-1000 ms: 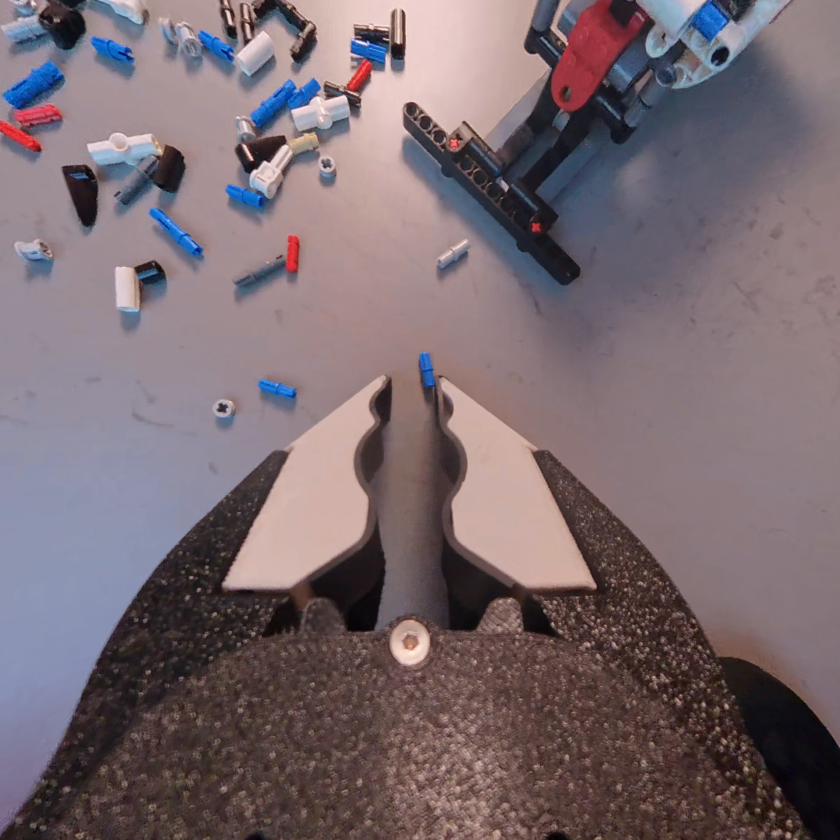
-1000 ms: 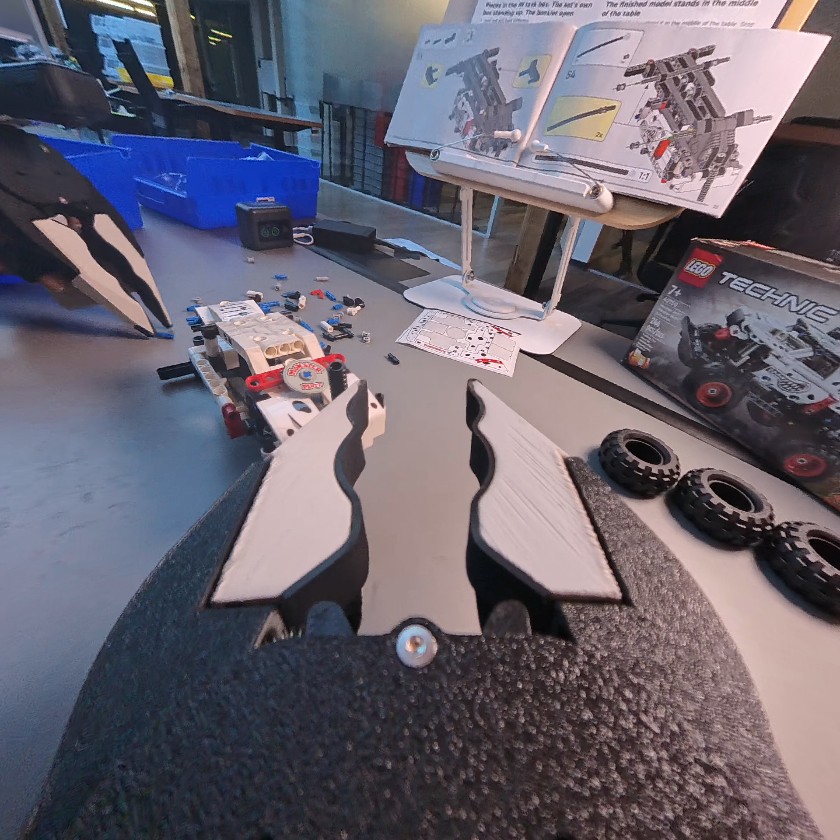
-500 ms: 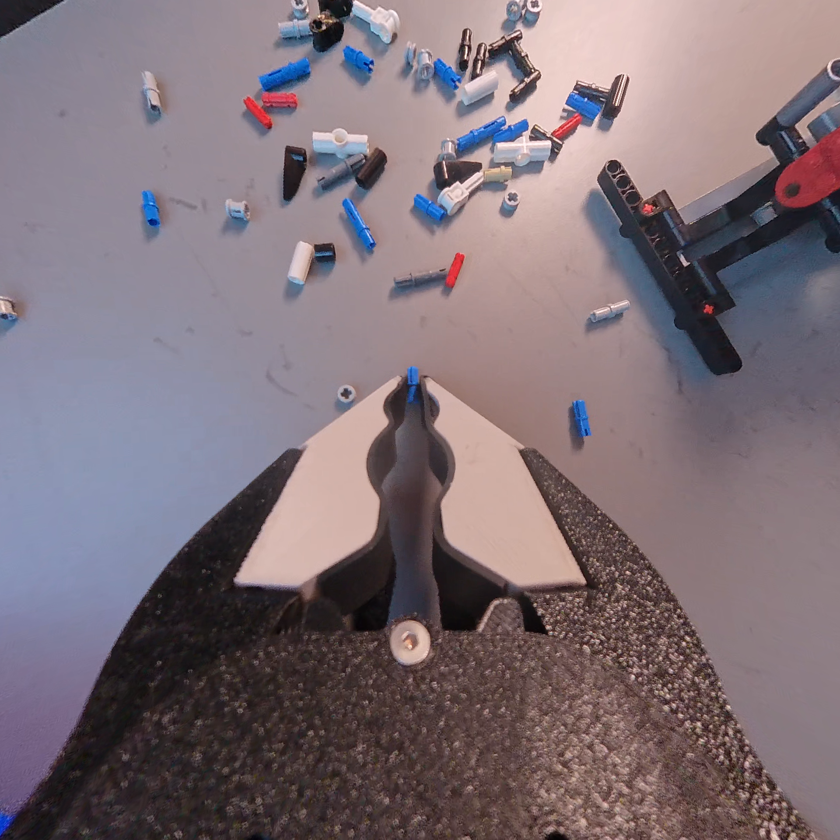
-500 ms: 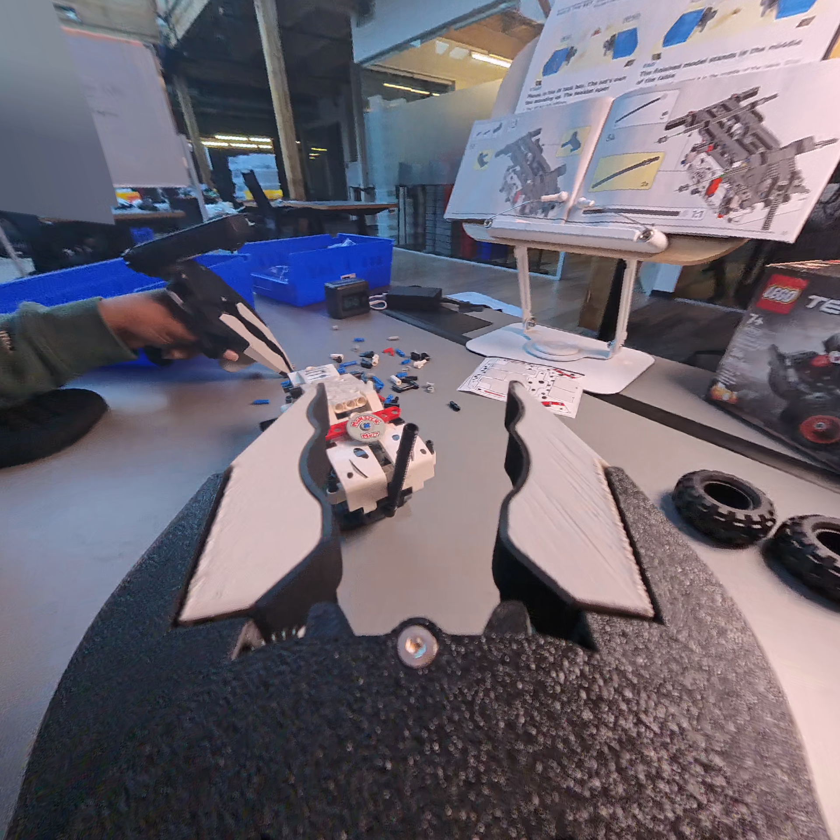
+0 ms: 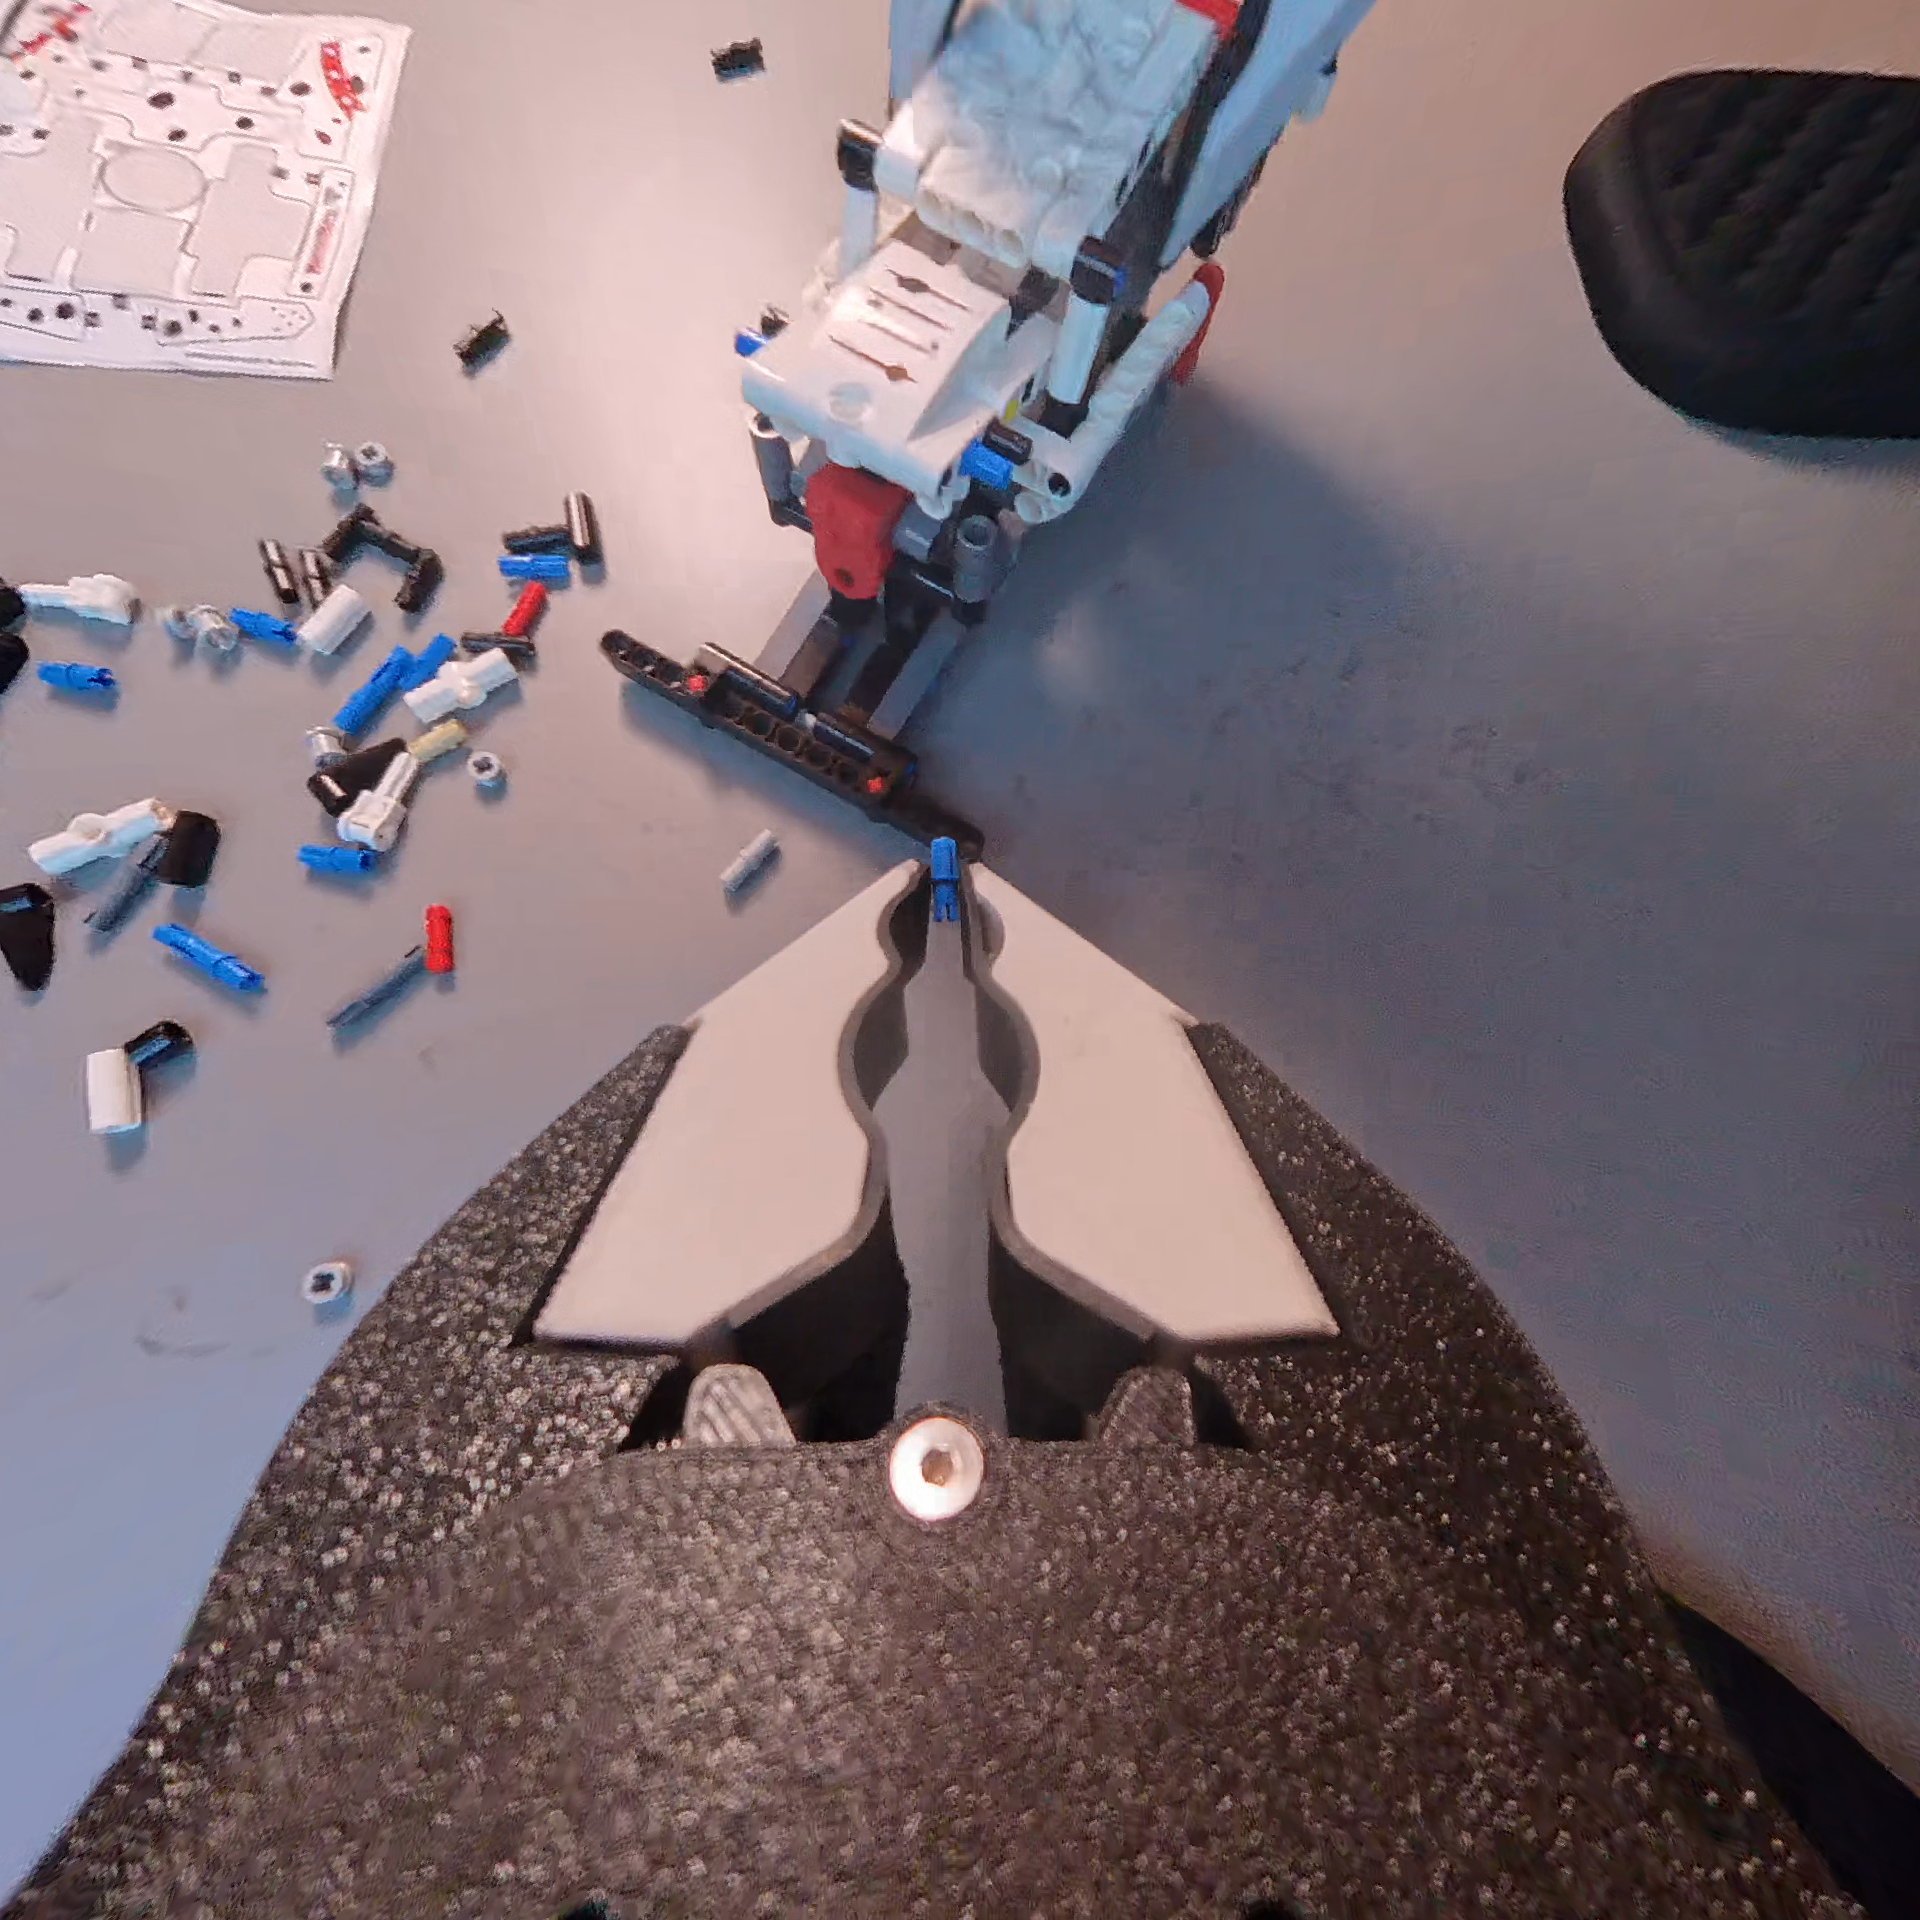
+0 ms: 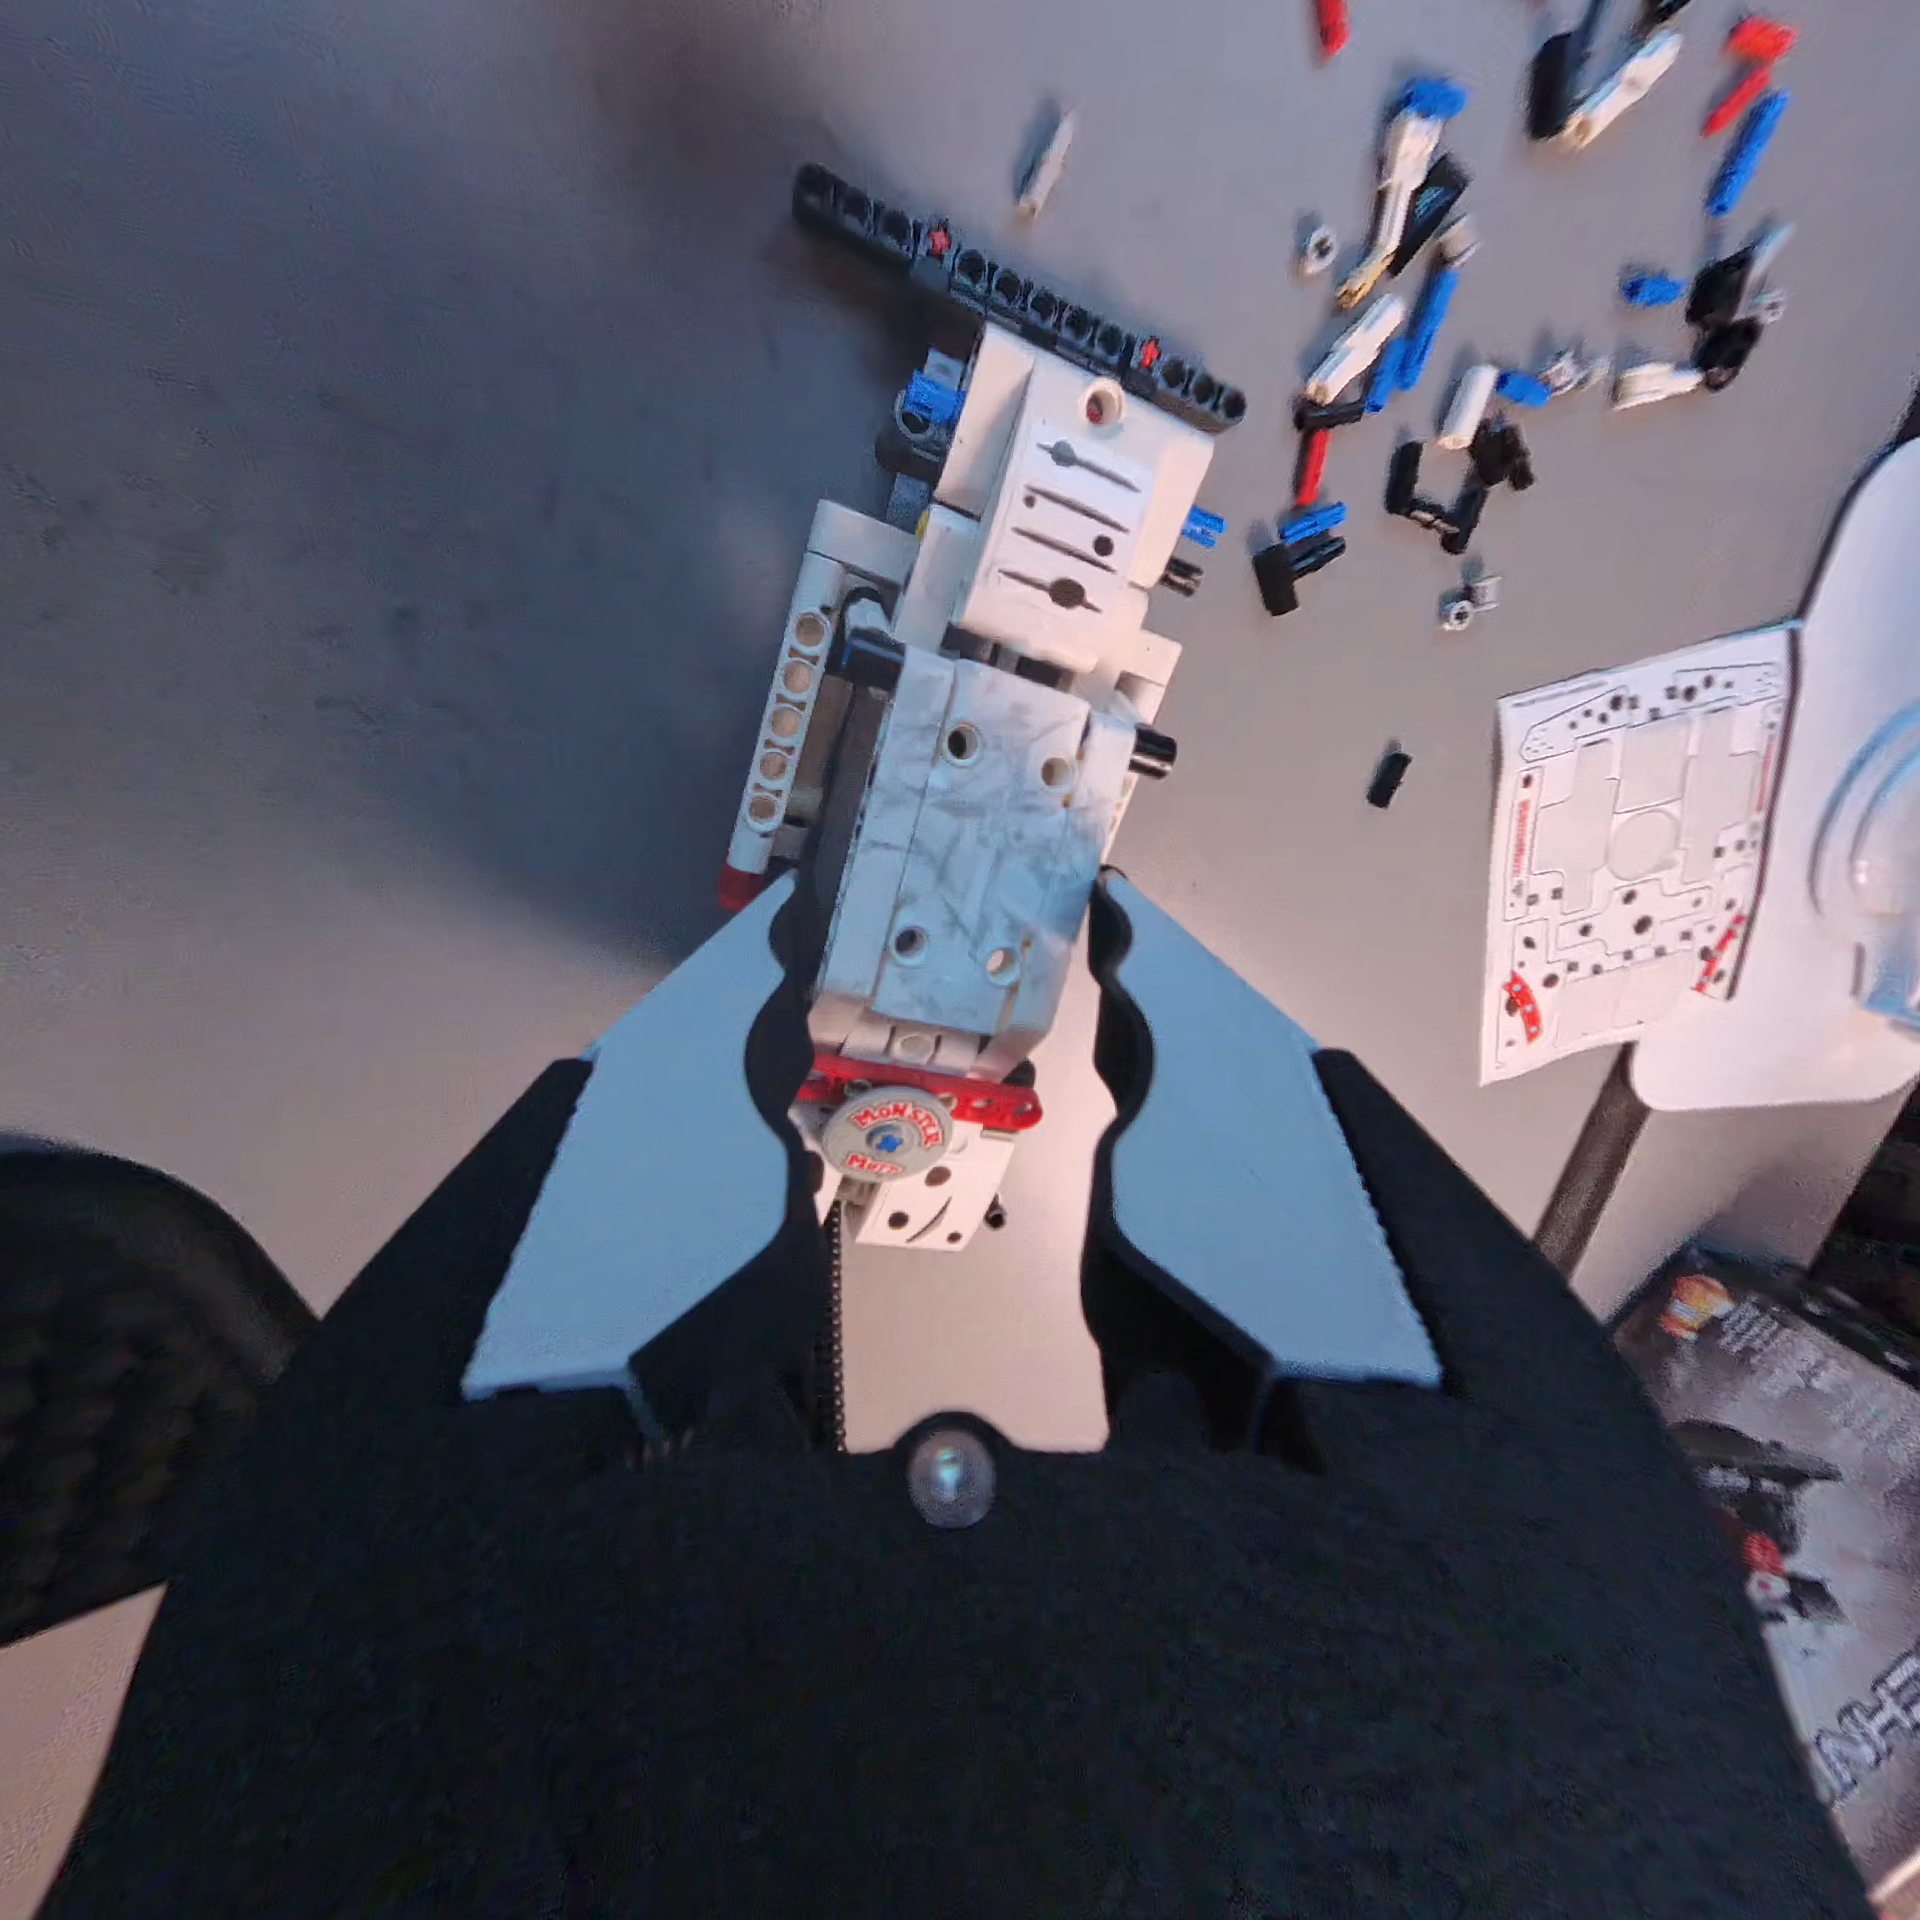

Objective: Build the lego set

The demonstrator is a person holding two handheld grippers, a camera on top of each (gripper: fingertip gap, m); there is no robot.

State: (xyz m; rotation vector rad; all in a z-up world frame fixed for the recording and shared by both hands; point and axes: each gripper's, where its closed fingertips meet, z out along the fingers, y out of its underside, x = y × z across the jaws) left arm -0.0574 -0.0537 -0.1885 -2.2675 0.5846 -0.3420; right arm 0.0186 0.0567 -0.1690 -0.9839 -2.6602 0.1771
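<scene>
The left gripper is pinching a small blue pin between its tips, which are almost fully closed, and about half of the pin is sticking out ahead of them. It is hovering just at the near end of the black beam that forms the front of the model. The model is lying on the grey table, with loose parts scattered to its left and a sticker sheet farther away.

The right gripper is standing with its fingers wide apart on both sides of the white rear body of the model. The left finger seems to be touching the side and the right one is very close to it, but I cannot tell whether they are really pressing on it.

I judge that the step in hand is putting the pin into an end hole of the beam. To do it well, the right gripper should be closing firmly on the body first, so the model is not sliding away when the pin is pushed. The pin should be lined up straight with the hole axis, not tilted, because the grip is only on a short part of it and it can be turning between the tips. A slow, straight push is best, and the tips should be letting go only when the pin is seated.
</scene>
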